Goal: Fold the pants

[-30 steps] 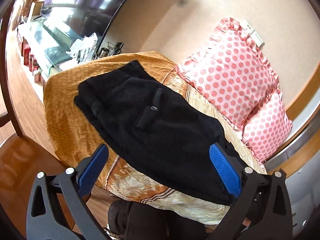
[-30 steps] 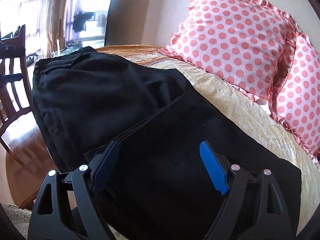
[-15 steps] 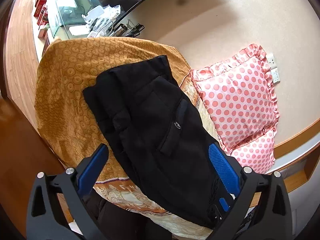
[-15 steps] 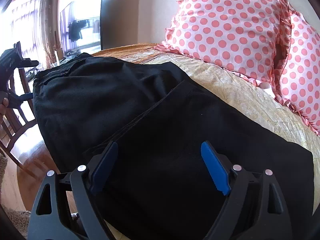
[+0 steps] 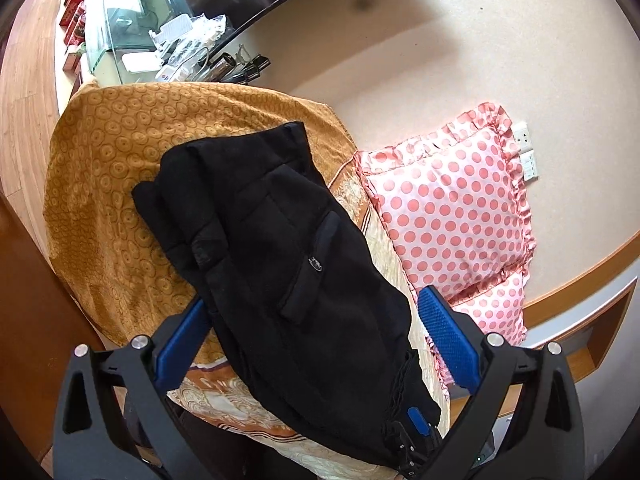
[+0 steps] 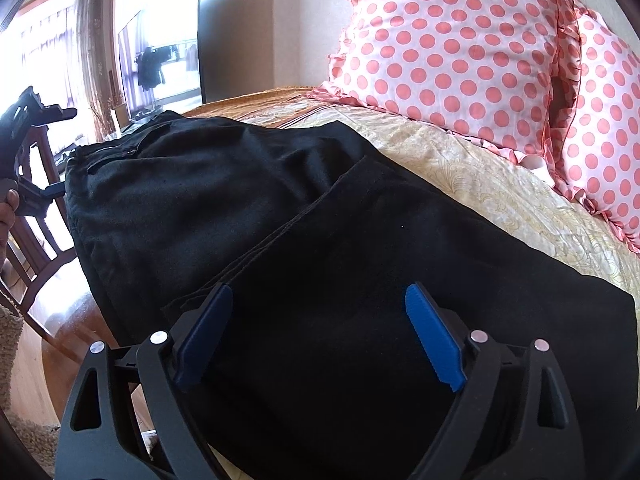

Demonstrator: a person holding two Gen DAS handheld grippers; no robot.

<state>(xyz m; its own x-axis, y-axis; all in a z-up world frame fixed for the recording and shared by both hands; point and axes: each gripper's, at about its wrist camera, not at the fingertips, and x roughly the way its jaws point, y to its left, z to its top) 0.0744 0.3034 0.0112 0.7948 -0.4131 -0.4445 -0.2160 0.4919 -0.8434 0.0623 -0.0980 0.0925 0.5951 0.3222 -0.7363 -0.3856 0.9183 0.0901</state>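
Black pants [image 5: 288, 264] folded flat on bed [image 5: 104, 208], both hand-held grippers [image 5: 316, 328] [image 6: 320, 332] spread wide, grasping nothing

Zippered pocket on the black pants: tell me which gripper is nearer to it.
Left. The left gripper hangs open right in front of the zippered pocket. The right gripper hovers open over the folded leg end of the black pants, with the pocket far across.
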